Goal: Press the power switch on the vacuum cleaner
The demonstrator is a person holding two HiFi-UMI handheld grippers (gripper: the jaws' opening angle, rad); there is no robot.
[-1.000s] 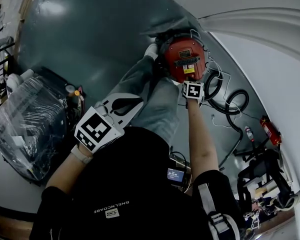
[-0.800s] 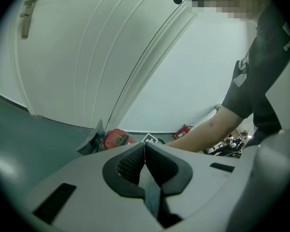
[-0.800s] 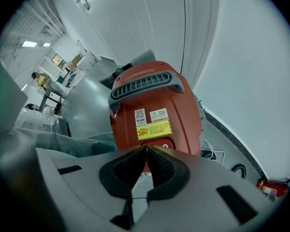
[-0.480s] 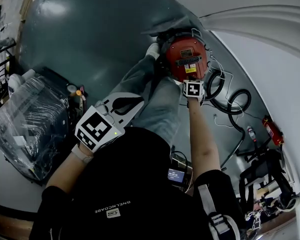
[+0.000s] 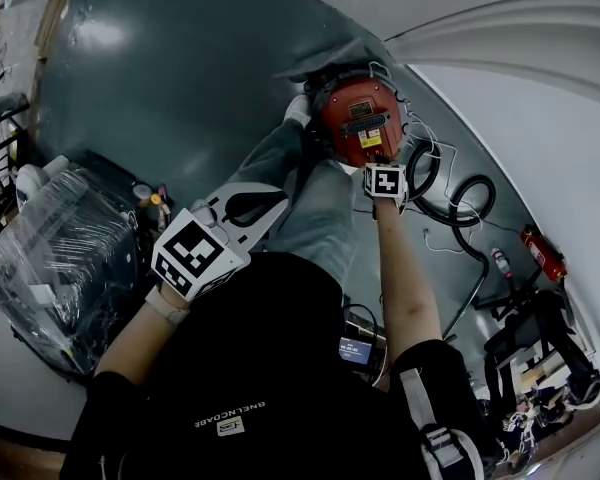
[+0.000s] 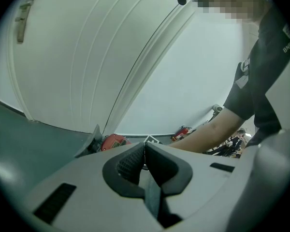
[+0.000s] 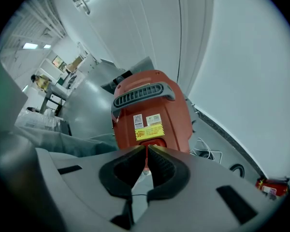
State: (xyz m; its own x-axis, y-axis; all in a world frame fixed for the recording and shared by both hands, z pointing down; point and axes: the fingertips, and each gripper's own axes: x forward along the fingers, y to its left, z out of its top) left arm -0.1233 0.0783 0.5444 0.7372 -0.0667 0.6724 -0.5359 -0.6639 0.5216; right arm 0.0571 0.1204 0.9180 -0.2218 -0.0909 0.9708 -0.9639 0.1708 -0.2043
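The right gripper (image 7: 146, 150), jaws pressed together on nothing, points its tips at the red vacuum cleaner (image 7: 152, 108), just below a yellow sticker (image 7: 148, 129); whether they touch it cannot be made out. The vacuum cleaner stands on a grey floor (image 5: 180, 88), near a black hose (image 5: 465, 203). The left gripper (image 6: 145, 151), likewise closed and empty, hangs over the person's leg (image 5: 315, 208).

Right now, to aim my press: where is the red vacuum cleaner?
The vacuum cleaner stands top centre in the head view, on the floor by the wall, just beyond the right gripper.
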